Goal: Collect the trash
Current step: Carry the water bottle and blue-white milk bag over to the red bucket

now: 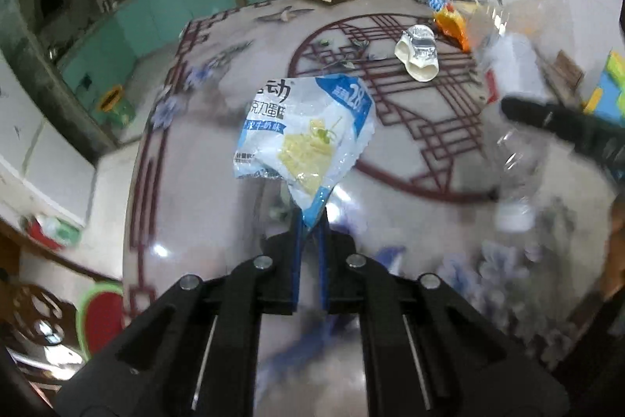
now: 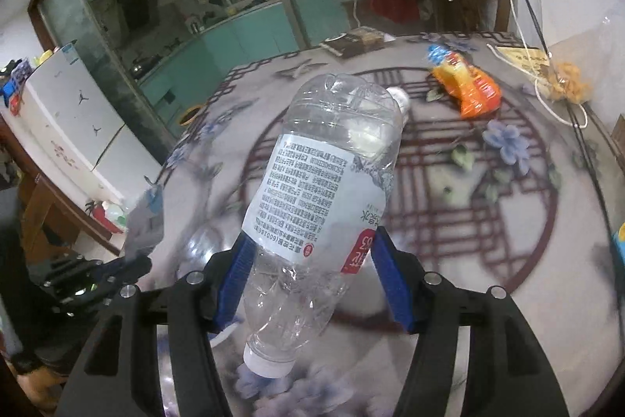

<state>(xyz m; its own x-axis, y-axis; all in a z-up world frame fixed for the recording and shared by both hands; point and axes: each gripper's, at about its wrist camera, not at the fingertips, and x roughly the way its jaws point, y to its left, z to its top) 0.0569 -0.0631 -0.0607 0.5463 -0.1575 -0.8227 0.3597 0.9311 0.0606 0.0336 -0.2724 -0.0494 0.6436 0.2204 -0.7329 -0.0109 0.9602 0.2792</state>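
Wrapper point(image 1: 308, 139) pinched in left jaws, bottle point(image 2: 324, 198) clamped in right; keep both tight, carry above the tabletop point(image 2: 508, 221)

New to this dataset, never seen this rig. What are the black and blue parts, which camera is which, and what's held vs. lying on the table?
No robot here: a person carries a handheld two-finger gripper in each hand, each with a fisheye camera looking along its fingers. The black frames and blue pads are those fingers.

Left wrist view: the left gripper is shut on a blue-and-white snack wrapper.

Right wrist view: the right gripper is shut on an empty clear plastic bottle, cap toward the camera.

Still lying on the patterned tablecloth: an orange wrapper and a crumpled white-and-silver cup or wrapper.
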